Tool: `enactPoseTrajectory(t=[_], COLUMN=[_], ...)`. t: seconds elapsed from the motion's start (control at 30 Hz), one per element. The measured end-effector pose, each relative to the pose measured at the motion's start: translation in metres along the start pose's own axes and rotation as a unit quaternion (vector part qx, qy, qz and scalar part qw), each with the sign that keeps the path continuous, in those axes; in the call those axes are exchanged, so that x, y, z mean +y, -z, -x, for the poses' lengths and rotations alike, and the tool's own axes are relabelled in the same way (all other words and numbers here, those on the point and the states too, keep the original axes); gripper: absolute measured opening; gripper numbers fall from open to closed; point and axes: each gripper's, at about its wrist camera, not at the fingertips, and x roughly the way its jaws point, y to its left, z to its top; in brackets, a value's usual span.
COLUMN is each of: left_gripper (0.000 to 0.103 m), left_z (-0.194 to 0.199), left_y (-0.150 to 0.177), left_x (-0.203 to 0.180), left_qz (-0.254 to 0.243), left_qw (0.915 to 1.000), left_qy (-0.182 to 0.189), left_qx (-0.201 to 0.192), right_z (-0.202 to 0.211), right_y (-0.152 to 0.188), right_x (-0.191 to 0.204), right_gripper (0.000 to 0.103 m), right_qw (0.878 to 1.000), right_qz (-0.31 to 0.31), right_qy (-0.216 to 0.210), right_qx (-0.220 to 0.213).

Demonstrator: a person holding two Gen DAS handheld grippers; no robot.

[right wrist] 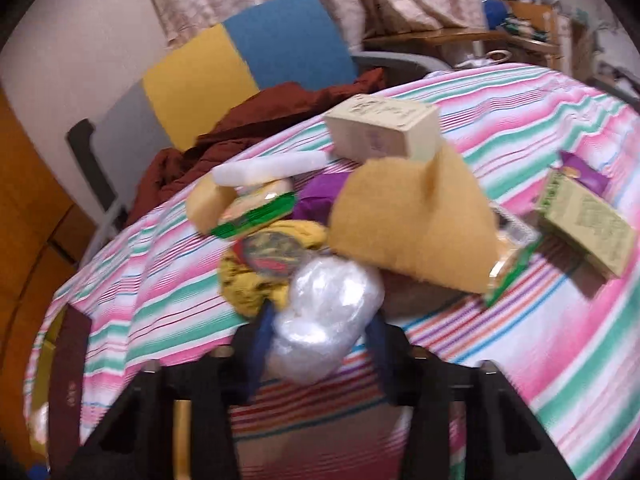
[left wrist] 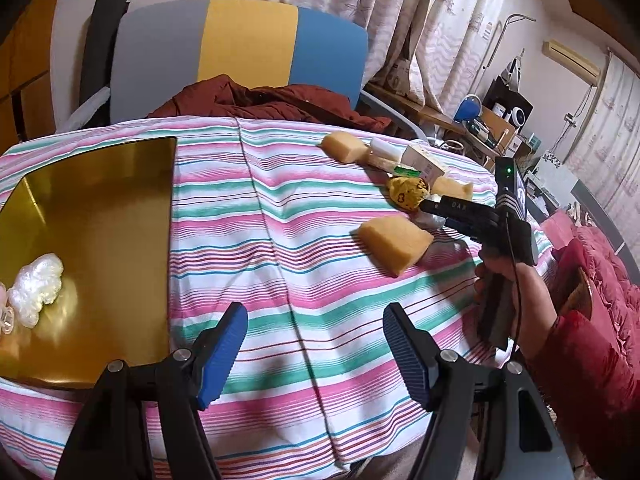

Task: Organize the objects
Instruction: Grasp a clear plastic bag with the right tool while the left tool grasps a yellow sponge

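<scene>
A striped cloth [left wrist: 304,216] in pink, green and white covers the table, creased down the middle. Behind it stands a chair [left wrist: 248,44] with grey, yellow and blue panels, a dark red garment [left wrist: 276,102] heaped on its seat. Patterned curtains [left wrist: 400,4] hang along the back wall, and a cluttered wooden desk [left wrist: 440,114] sits off to the right.

The left wrist view shows the left gripper [left wrist: 316,344] low over the cloth with its blue pads spread wide and nothing between them. To its left lies a gold tray [left wrist: 100,208] holding a crumpled white plastic wad [left wrist: 36,286] near its front edge. This view also catches the right gripper [left wrist: 430,206] from outside, held in a red-sleeved hand [left wrist: 508,280], its tip reaching into the pile of objects on the far right of the table, just past a yellow sponge [left wrist: 394,242].

The right wrist view, blurred, looks into that pile close up: the right gripper's fingers are clenched on a clear plastic bundle [right wrist: 328,316], one at each side of it. Just behind it sit a yellow cloth item [right wrist: 264,268], a large tan sponge [right wrist: 416,220], a cream box [right wrist: 384,128] and a white tube [right wrist: 268,170]. A green box [right wrist: 588,224] lies apart to the right
</scene>
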Motion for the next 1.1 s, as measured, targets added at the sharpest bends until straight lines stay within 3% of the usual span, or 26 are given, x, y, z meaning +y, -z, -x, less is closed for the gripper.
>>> enactPoseTrajectory(t=[0.27,0.47,0.53,0.77,0.97,1.1], left_gripper=[0.071,0.071,0.071,0.075,0.076,0.076], left_z=[-0.022,-0.040,-0.045,-0.079,-0.112,-0.125], left_y=[-0.018,-0.028,-0.031,-0.043,-0.050,-0.048], left_x=[-0.022,-0.036,-0.042,-0.062,-0.075,-0.083], left_qz=[-0.008,-0.013,-0.022,-0.037,-0.039,-0.070], left_qw=[0.9997,0.9994,0.9994,0.9982,0.9974,0.9965], left_qy=[0.024,0.030,0.024,0.037,0.032,-0.006], left_qx=[0.006,0.015,0.013,0.030,0.052,0.045], right_z=[0.017,0.036,0.044,0.038,0.030,0.029], right_y=[0.027,0.053,0.050,0.031,0.030,0.031], right_x=[0.017,0.055,0.056,0.030,0.011,0.011], right_gripper=[0.041,0.040,0.040,0.041,0.040,0.041], right_qw=[0.997,0.987,0.988,0.991,0.995,0.995], right_qz=[0.056,0.098,0.102,0.128,0.098,0.098], right_qy=[-0.044,-0.121,-0.116,-0.013,-0.004,-0.005], right_qx=[0.022,0.037,0.019,-0.022,-0.030,-0.034])
